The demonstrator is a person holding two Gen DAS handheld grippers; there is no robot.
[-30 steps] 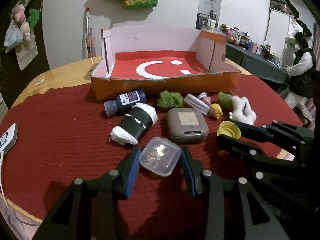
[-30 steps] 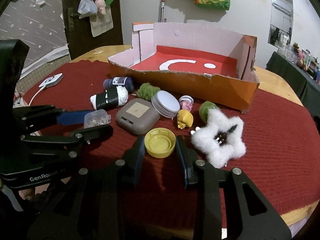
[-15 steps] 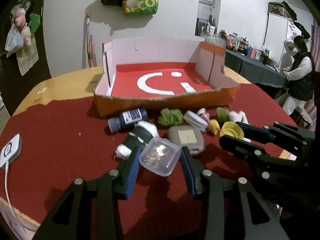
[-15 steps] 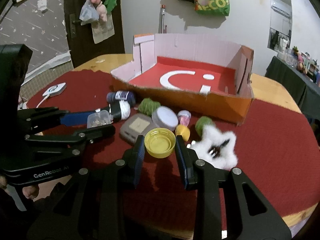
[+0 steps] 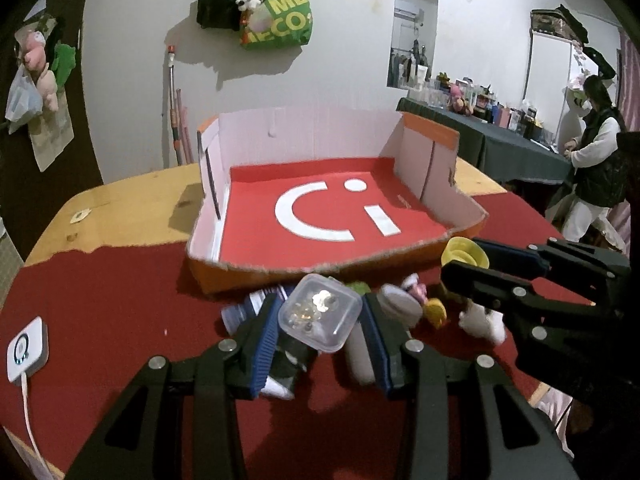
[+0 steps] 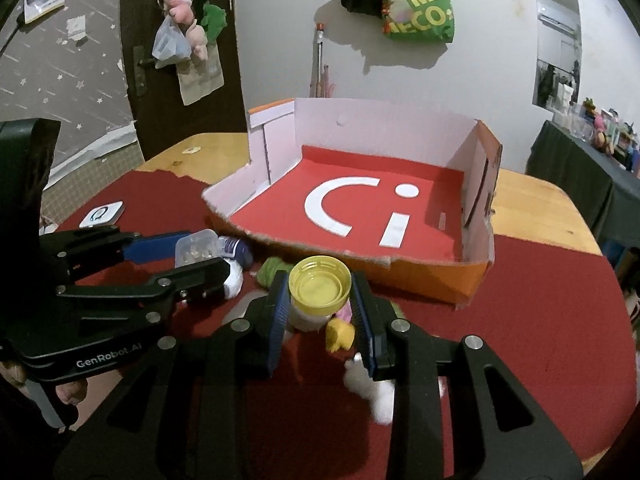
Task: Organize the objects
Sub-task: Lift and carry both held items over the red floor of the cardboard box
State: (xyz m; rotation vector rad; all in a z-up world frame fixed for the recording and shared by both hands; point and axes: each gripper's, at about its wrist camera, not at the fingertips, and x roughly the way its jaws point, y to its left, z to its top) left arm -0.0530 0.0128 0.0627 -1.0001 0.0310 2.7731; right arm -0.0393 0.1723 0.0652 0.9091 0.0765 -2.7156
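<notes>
Left wrist view shows your left tongs clamped on a clear plastic box, held above the clutter on the red worktop, just before the orange cardboard tray. Your right tongs grip a yellow cap, held likewise short of the tray's front wall.
</notes>
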